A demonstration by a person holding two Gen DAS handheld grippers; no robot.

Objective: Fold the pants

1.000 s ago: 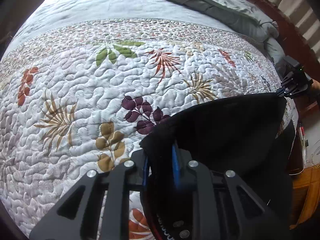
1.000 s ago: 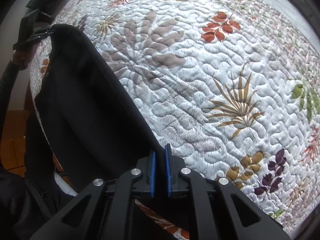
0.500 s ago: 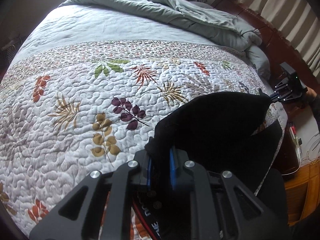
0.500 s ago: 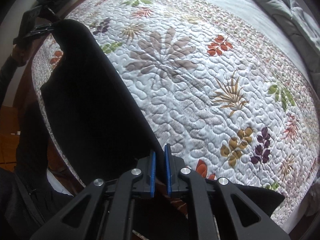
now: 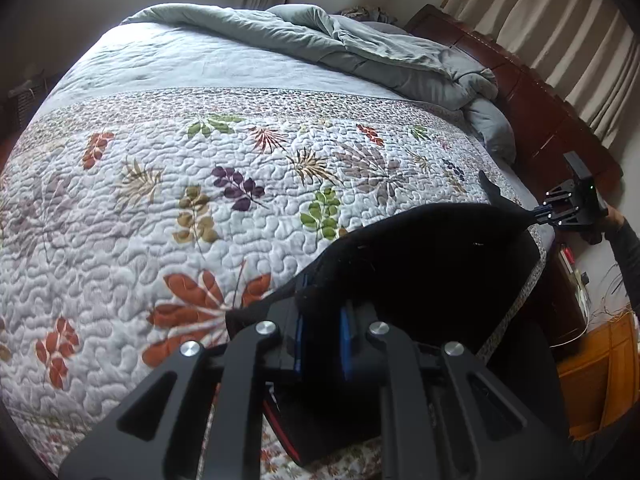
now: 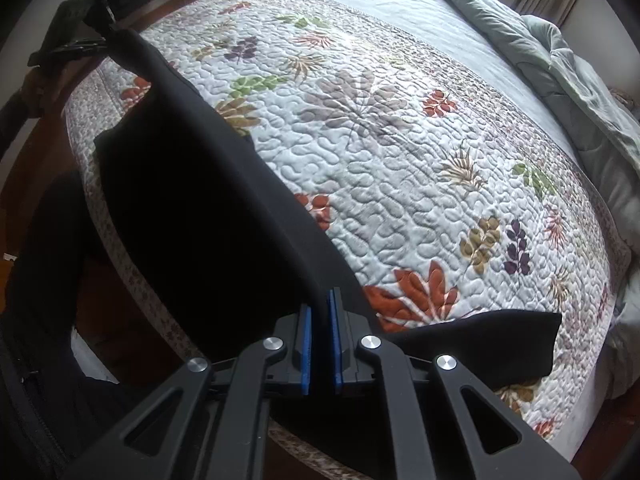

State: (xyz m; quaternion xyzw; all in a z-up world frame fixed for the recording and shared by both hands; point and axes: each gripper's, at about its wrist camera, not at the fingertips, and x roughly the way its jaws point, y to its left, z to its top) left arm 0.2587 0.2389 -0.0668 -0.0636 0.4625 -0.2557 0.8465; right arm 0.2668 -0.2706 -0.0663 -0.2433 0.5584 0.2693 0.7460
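Black pants (image 5: 424, 264) hang stretched between my two grippers above the near edge of a bed. My left gripper (image 5: 322, 312) is shut on one end of the pants' top edge. It shows in the right wrist view (image 6: 86, 42) at the far left, pinching the cloth. My right gripper (image 6: 320, 312) is shut on the other end of the pants (image 6: 200, 200). It shows in the left wrist view (image 5: 560, 212) at the right. A loose flap (image 6: 492, 340) of the pants lies on the quilt.
The bed has a white quilt with leaf prints (image 5: 200, 180). A crumpled grey-green duvet (image 5: 360, 48) lies at the far end by the dark wooden headboard (image 5: 540, 112). Curtains (image 5: 560, 32) hang behind. A wooden nightstand (image 5: 592, 360) stands at the right.
Both grippers have risen and pulled back from the quilt with the pants held between them. More of the bed and room shows now. Both stay shut on the cloth.
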